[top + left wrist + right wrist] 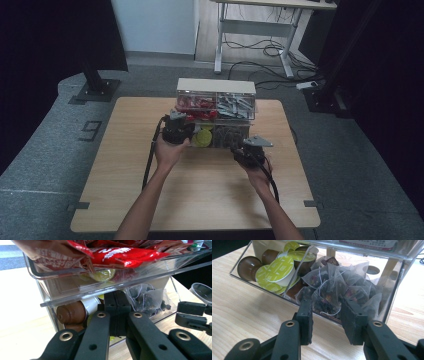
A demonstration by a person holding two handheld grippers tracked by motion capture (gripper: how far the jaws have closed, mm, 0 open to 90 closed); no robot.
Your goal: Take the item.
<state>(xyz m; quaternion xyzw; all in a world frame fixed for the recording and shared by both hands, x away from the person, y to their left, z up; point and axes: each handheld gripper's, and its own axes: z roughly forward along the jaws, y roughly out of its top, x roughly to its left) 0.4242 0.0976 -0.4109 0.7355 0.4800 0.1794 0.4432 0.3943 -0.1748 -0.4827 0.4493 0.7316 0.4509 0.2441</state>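
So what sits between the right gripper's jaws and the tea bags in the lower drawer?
In the right gripper view, the clear front wall of the drawer stands between the right gripper and the tea bags; the open jaws frame one bag without touching it.

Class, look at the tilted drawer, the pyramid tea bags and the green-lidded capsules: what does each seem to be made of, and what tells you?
Drawer: clear, glossy rigid plastic, probably acrylic; its contents show through.
Tea bags: fine translucent mesh, perhaps nylon; dark leaves and petals show inside.
Capsules: smooth brown plastic, it seems, with matt green printed lids, likely foil.

Shut left claw (116, 315), brown capsule (71, 313), teabags (147, 298)
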